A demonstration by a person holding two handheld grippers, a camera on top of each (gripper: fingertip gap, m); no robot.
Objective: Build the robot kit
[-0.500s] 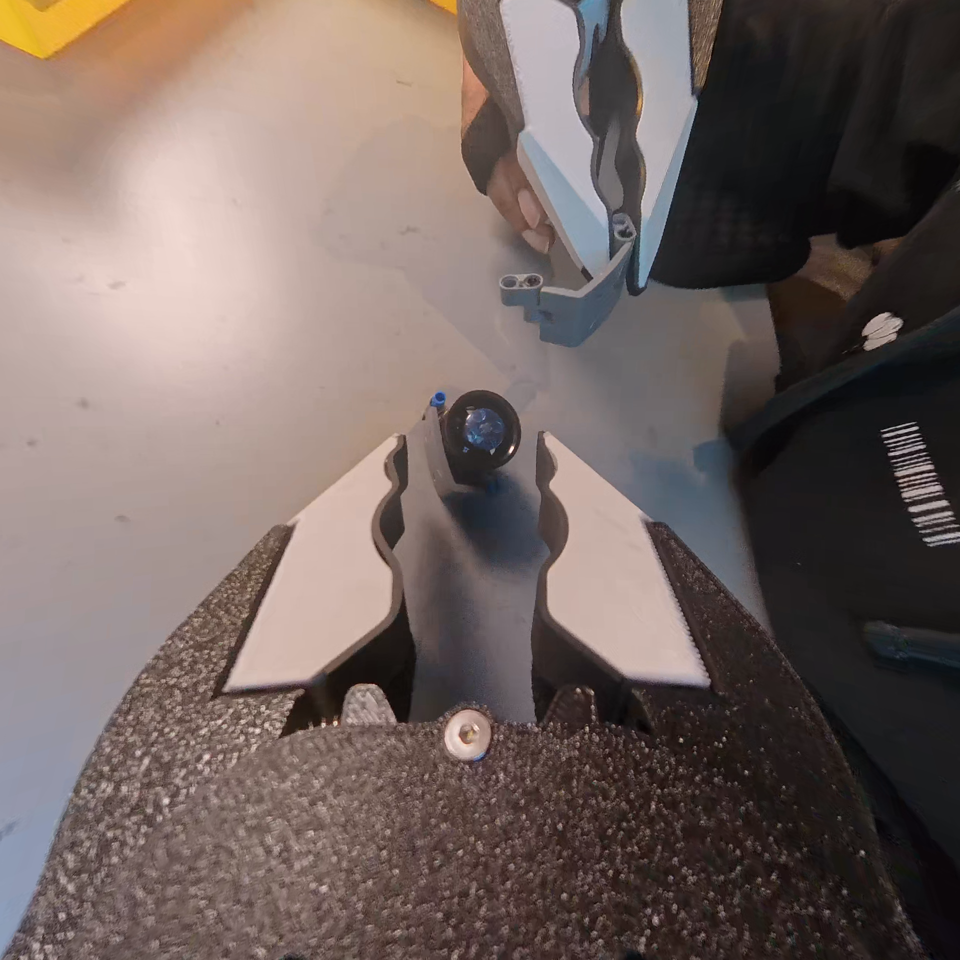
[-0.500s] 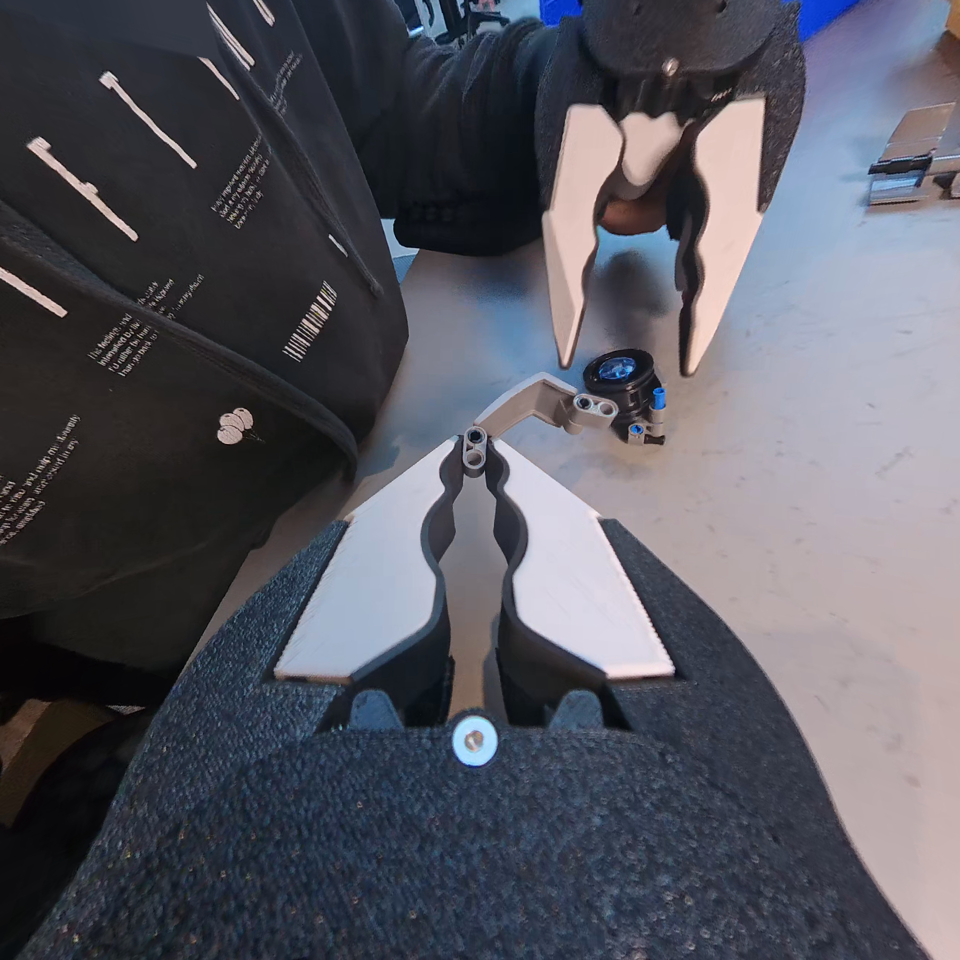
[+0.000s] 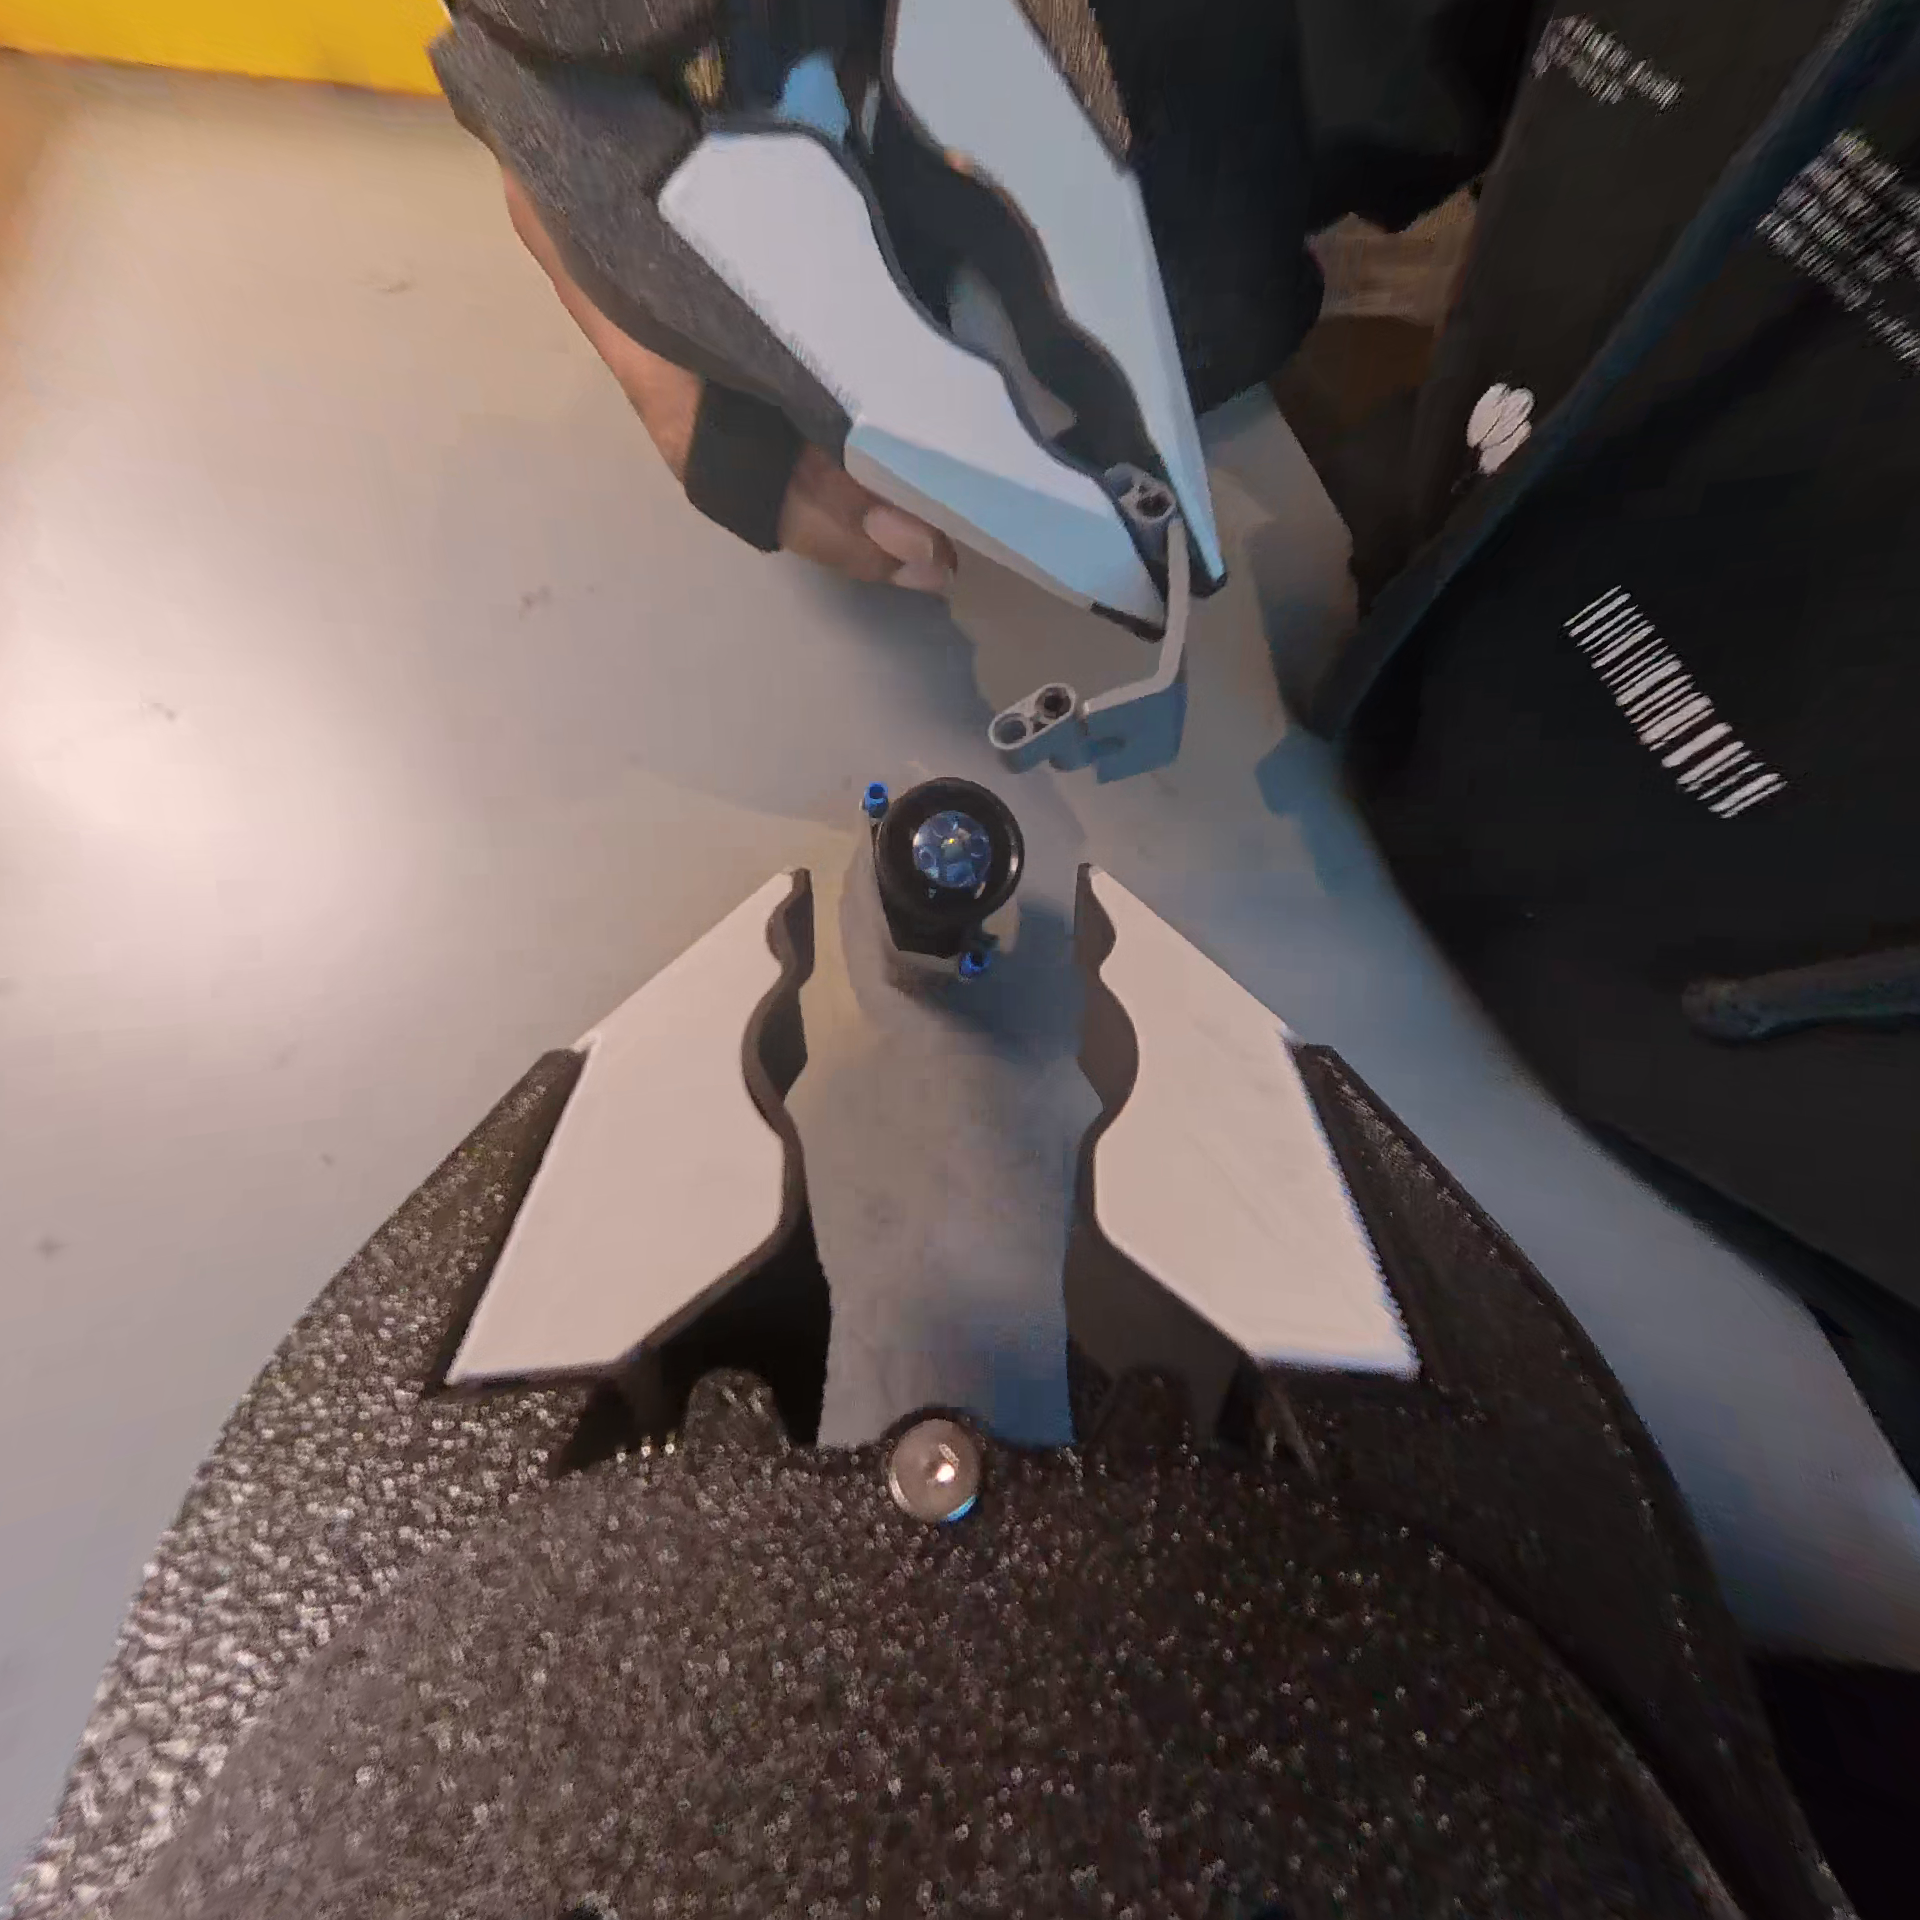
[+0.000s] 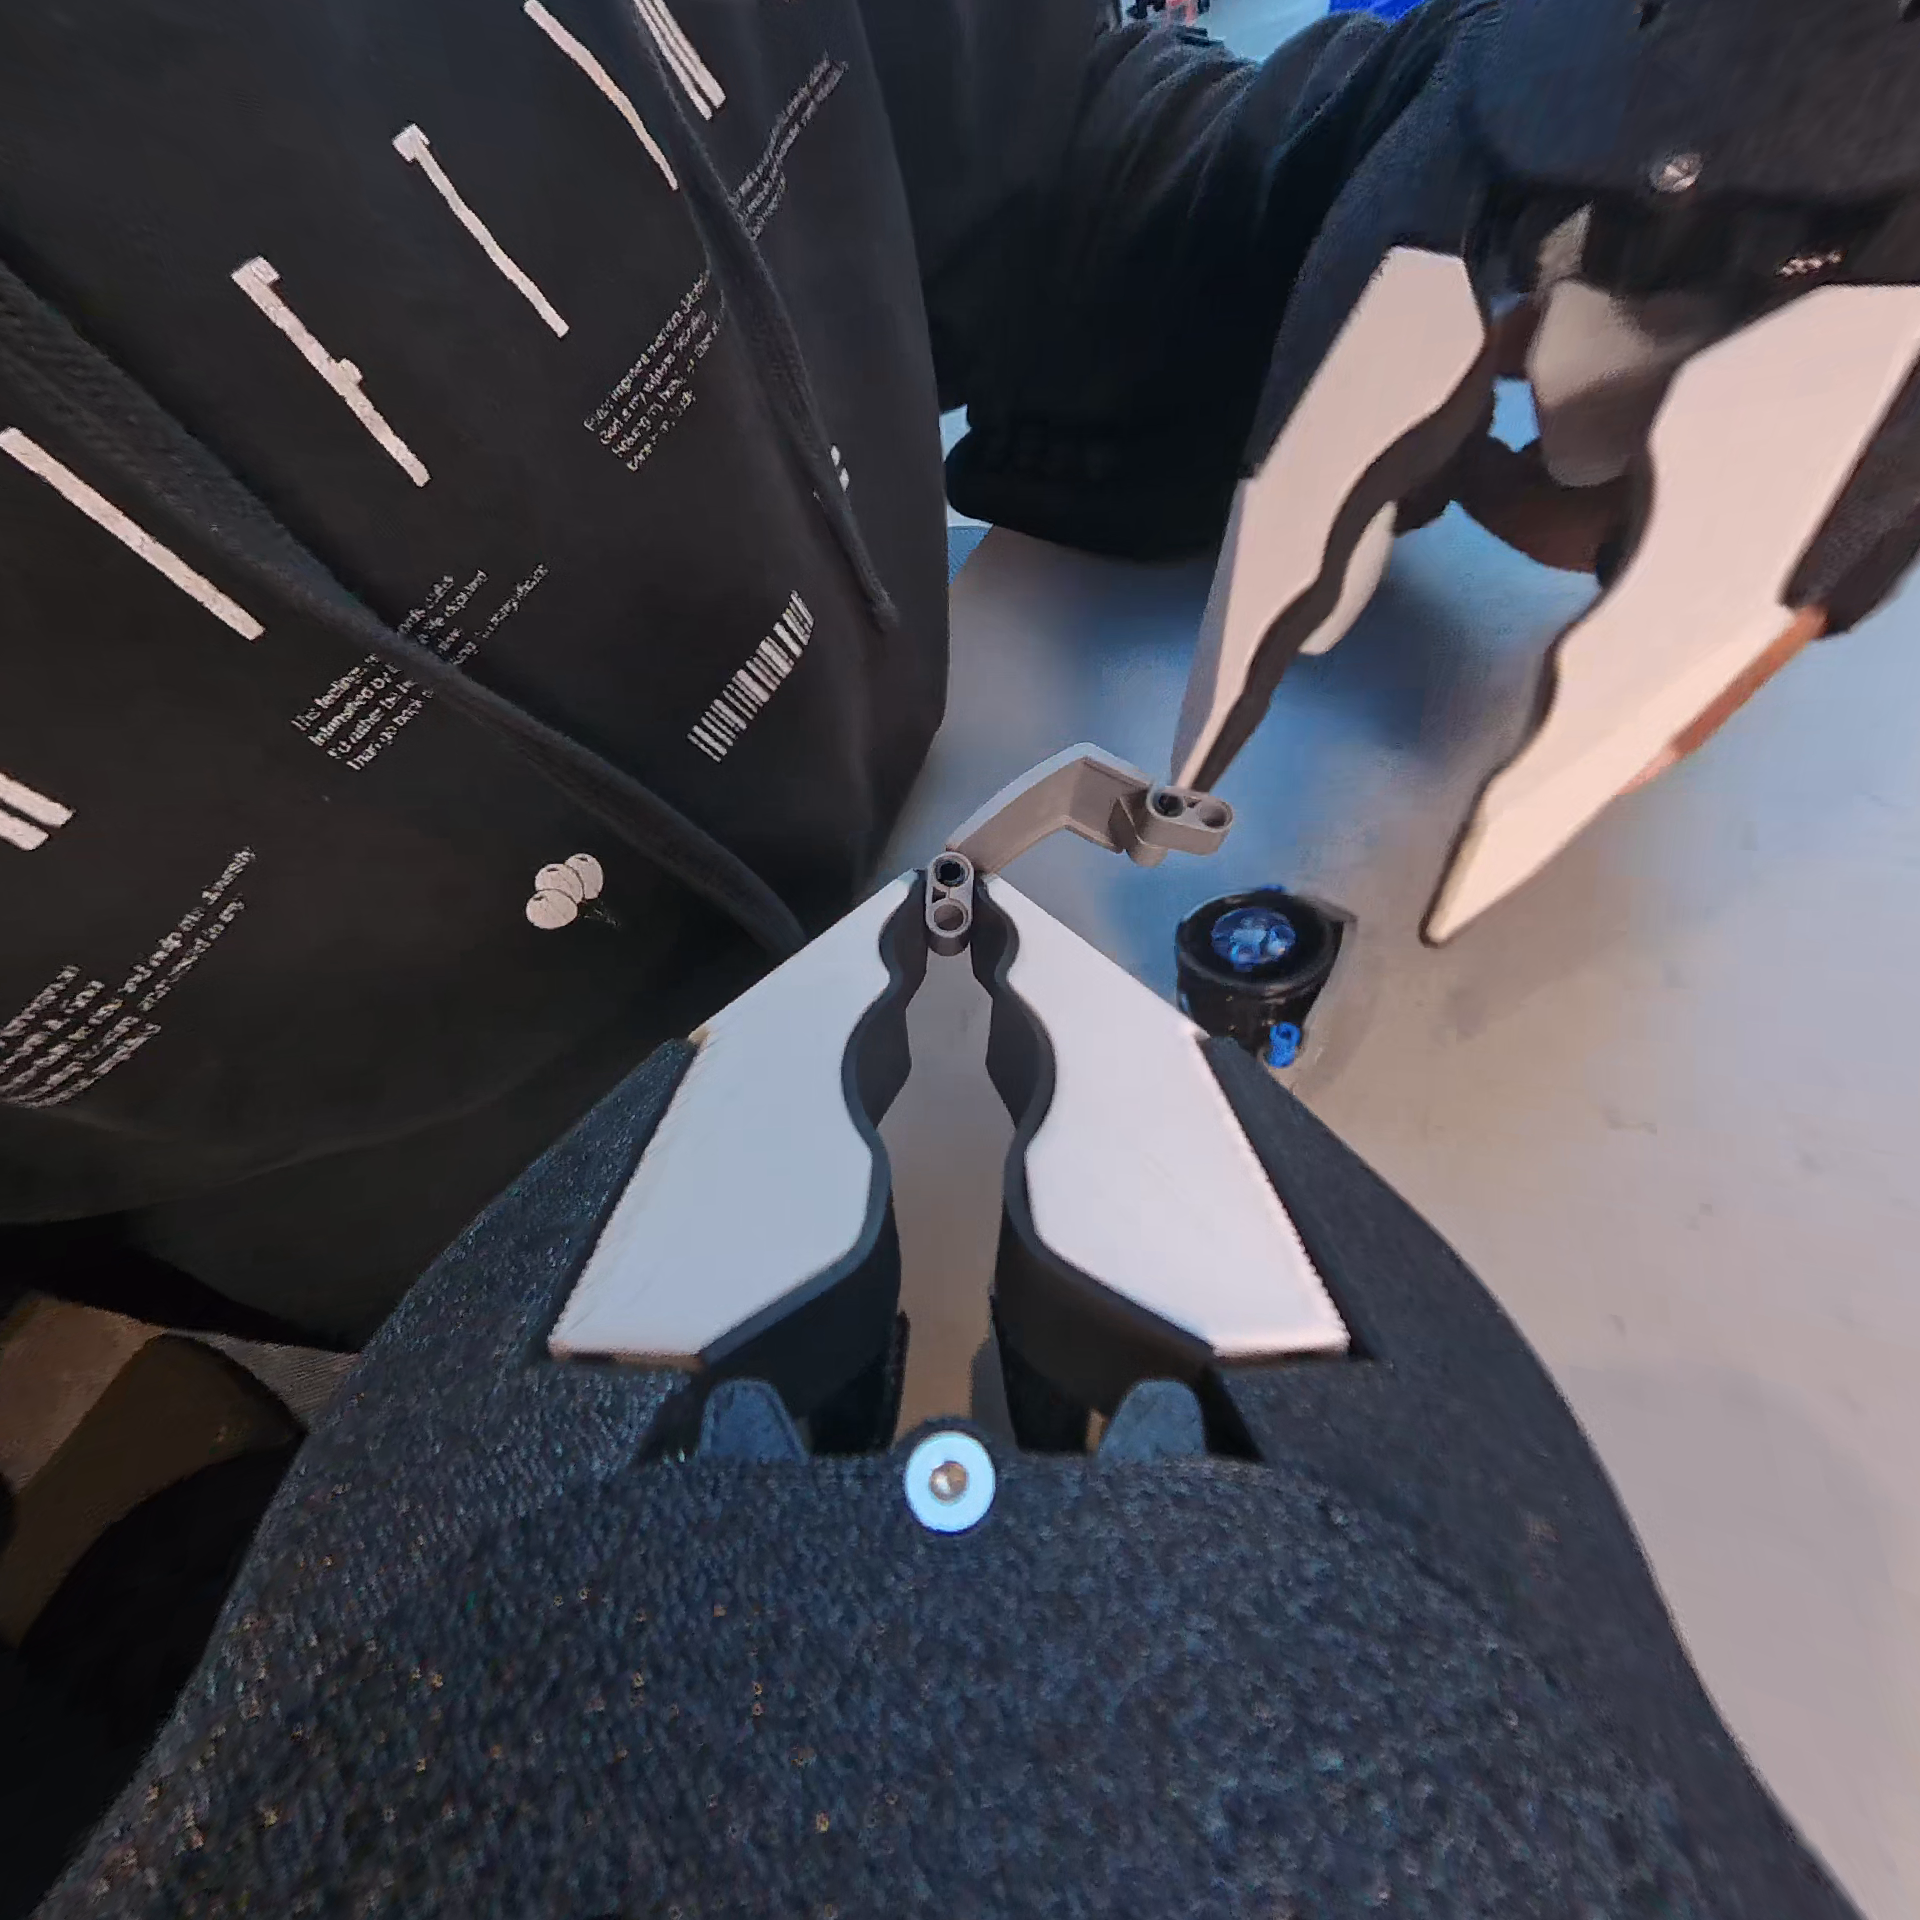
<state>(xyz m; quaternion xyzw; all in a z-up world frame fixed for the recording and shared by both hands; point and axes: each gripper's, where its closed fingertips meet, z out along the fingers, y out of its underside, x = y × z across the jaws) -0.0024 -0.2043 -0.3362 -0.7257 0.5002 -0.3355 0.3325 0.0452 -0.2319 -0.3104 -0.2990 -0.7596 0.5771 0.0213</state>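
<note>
left hand-held gripper: jaws spread wide | right hand-held gripper: jaws clamped together

The left tool hung spread wide above a grey tabletop, a small black wheel with a blue hub lying just beyond its tips. Opposite, the right tool pinched one end of a bent grey connector piece, beside a person's black printed garment.
</note>
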